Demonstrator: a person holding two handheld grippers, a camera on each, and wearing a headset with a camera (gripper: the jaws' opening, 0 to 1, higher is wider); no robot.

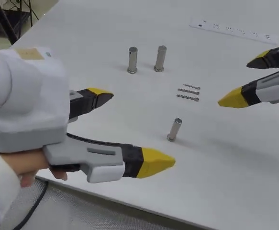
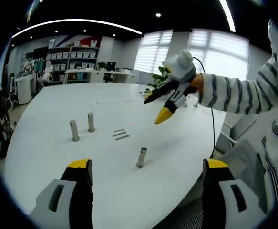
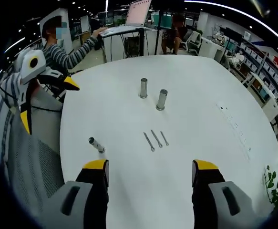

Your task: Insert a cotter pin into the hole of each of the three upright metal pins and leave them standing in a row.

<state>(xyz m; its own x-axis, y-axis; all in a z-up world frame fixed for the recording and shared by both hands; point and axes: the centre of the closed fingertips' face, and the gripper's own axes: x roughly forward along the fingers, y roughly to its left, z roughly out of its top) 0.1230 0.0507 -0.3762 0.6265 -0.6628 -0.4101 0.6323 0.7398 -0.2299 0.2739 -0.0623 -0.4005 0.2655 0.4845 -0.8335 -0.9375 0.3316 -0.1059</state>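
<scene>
Clearly, all three metal pins [image 1: 132, 60] stand upright

Bare table [image 1: 239, 163] is running wide across the lower right of the head view, so that side is open for approach. Cotter pins [image 1: 188, 92] are lying mid-frame, with a clear lane from the right gripper [image 1: 238, 82], which is hovering with jaws apart. Lone pin [image 1: 174, 129] is standing just below them. Far-left pin [image 1: 132, 60] and neighbour pin [image 1: 160, 58] are standing up-left of them, near. Power strip [image 1: 235, 31] is lying along the upper right.
</scene>
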